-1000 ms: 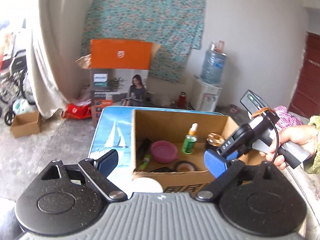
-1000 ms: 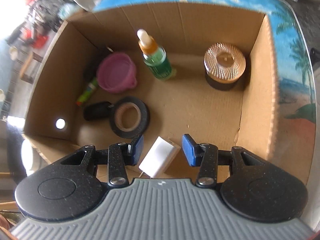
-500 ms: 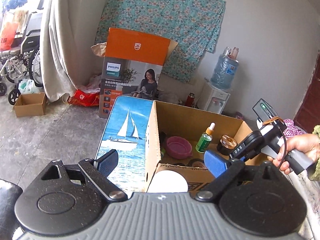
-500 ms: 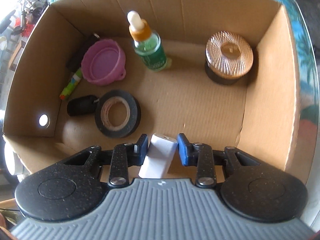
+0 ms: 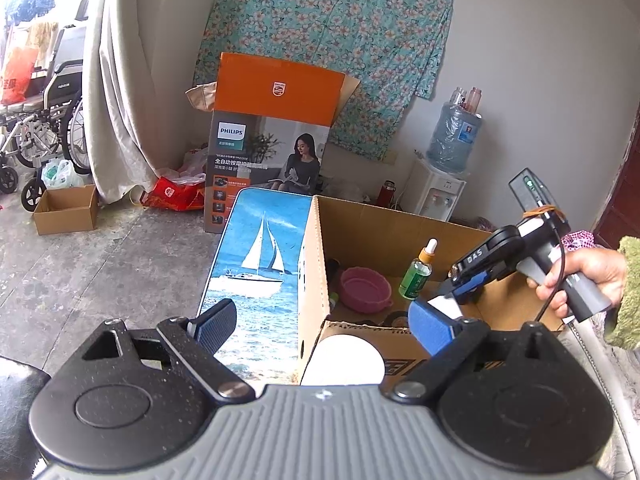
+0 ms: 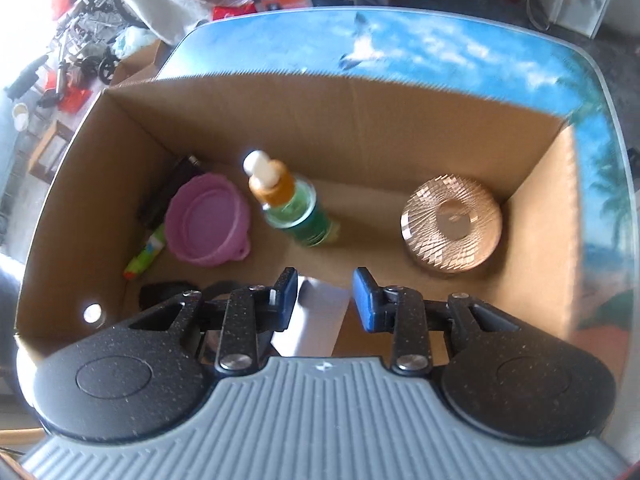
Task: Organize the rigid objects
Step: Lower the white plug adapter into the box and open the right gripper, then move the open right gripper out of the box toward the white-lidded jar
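Concrete floor (image 5: pixel 80 256) fills the left of the left wrist view, with one wheelchair (image 5: pixel 44 120) at the far left edge and one Philips carton (image 5: pixel 272 148) against the wall. Centre frame, a table top printed with a sailboat (image 5: pixel 256 272) carries one open cardboard box (image 6: pixel 360 120).

Inside the box, left to right in the right wrist view: one black stick-shaped item (image 6: pixel 168 188) against the left wall, hard to make out; one green-and-orange tube (image 6: pixel 146 254); one pink collapsible bowl (image 6: pixel 208 224); one green dropper bottle (image 6: pixel 292 208), upright; one copper-lidded jar (image 6: pixel 452 228) at the right.

The left gripper (image 5: pixel 320 320) stands wide apart, holding nothing, with a white round object (image 5: pixel 344 360) half hidden below it.

The right gripper (image 6: pixel 325 300) now holds the white charger block (image 6: pixel 316 320) over the box floor; its jaws sit at the block's sides, though the right one shows a sliver of gap. Half a second ago the block was lower in frame. The tape roll seen then is now mostly hidden behind the left finger.
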The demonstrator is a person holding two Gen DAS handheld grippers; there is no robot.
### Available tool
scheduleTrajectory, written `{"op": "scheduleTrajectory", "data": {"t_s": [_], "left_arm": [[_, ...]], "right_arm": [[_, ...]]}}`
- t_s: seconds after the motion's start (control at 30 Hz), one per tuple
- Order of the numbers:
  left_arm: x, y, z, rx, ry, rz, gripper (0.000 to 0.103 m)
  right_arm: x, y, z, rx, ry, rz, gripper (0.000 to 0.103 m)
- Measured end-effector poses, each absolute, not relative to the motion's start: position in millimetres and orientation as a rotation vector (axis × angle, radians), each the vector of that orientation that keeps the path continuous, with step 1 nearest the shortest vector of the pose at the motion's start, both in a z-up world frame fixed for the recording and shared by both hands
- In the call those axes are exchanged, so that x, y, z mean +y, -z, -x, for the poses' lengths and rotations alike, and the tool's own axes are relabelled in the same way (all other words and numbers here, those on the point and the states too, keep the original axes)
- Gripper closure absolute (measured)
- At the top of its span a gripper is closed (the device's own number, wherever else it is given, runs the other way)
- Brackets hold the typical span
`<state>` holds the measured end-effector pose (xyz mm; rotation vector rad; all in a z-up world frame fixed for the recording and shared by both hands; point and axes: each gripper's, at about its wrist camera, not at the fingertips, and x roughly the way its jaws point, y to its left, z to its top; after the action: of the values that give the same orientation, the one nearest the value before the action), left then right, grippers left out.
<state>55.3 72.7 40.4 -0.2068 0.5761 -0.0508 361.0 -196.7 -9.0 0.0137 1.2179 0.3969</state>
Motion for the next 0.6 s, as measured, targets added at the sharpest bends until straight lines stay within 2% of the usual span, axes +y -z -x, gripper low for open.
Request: {"op": "scheduleTrajectory", "data": {"t_s": [0.27,0.4,0.47,0.6], "left_arm": [[71.1,-40.0,-54.5,0.586,0.073,0.214,0.009],[73.2,-39.2,-50.9,0.598,0.128,0.226,0.009],[70.2,-36.6,-47.8,0.608,0.153,0.213,0.009],[56.9,-26.3,-46.7,0.649,0.161,0.157,0.009]], "right_arm": [[-202.5,-4.4,-350.7,1.176,-0.391,-0.030,0.072],[-198.9,-32.9,-317.0,1.069,-0.463,-0.077,0.069],[-198.5,-52.4,-289.9,0.993,-0.513,-0.094,0.060],[-192.5,-78.6,-224.7,0.847,-0.607,-0.084,0.049]]}}
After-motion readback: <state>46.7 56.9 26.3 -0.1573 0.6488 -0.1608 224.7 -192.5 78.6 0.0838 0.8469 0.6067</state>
